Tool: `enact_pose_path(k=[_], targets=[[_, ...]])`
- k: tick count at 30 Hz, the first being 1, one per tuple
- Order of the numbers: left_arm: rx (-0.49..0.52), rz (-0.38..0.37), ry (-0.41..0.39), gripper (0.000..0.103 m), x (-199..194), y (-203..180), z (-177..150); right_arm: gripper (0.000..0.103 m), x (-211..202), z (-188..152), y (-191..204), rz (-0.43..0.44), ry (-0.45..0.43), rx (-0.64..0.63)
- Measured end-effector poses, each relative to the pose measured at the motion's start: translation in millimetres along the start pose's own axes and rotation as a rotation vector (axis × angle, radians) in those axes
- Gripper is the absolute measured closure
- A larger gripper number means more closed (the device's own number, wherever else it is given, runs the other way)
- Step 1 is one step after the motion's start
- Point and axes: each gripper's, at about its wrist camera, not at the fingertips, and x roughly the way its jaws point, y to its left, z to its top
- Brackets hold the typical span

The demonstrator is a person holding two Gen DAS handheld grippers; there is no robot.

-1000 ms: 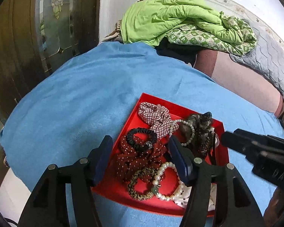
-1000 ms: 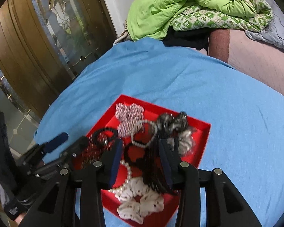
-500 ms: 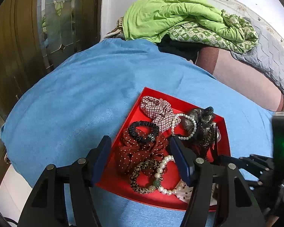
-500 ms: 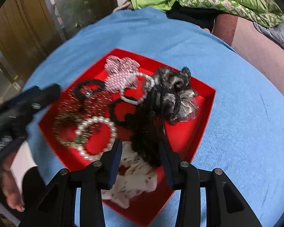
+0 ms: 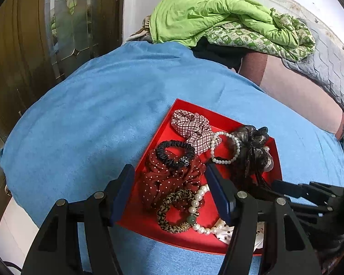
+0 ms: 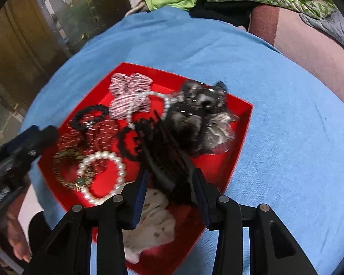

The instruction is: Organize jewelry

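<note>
Red tray (image 5: 153, 220) of jewelry on blue cloth (image 5: 91, 119), left tongs (image 5: 169, 183) wide and empty above red dotted scrunchie (image 5: 172, 178), right tongs (image 6: 169, 183) narrower, straddling black comb clip (image 6: 162, 160), whether gripped unclear, right view alone shows white scrunchie (image 6: 153, 224) fully, left view alone shows leopard-print scrunchie (image 5: 172, 208) sharply.

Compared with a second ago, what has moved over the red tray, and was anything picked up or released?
The right gripper has dropped closer to the red tray and tilted further down; its open jaws now flank the black hair clip, which lies between them, not visibly pinched. Nothing was taken or let go. The left gripper still hovers open over the dark red dotted scrunchie, and the tray's contents lie as before.
</note>
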Motion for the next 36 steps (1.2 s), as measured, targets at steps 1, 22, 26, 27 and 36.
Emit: enact_pose_path(k=[1,22,26,27,36], targets=[[0.002,0.003,-0.002,0.039,-1.4,-0.4,-0.9,0.058,-2.2,-2.1,3.3,0.008,-0.003,-0.001],[0.013,0.108,-0.309,0.004,-102.3,-28.0,-10.6,0.038,-95.4,-81.3,-25.7,-0.132,-0.188,0.092],[0.056,0.09,-0.33,0.004,-122.9,-45.9,-15.9,0.037,-112.8,-100.2,-31.9,-0.165,-0.223,0.104],[0.067,0.089,-0.336,0.004,-127.4,-50.8,-17.3,0.037,-118.4,-105.4,-33.1,-0.177,-0.237,0.104],[0.167,0.061,-0.337,0.004,-154.3,-90.6,-38.9,0.03,-147.7,-129.5,-36.2,-0.216,-0.32,0.133]])
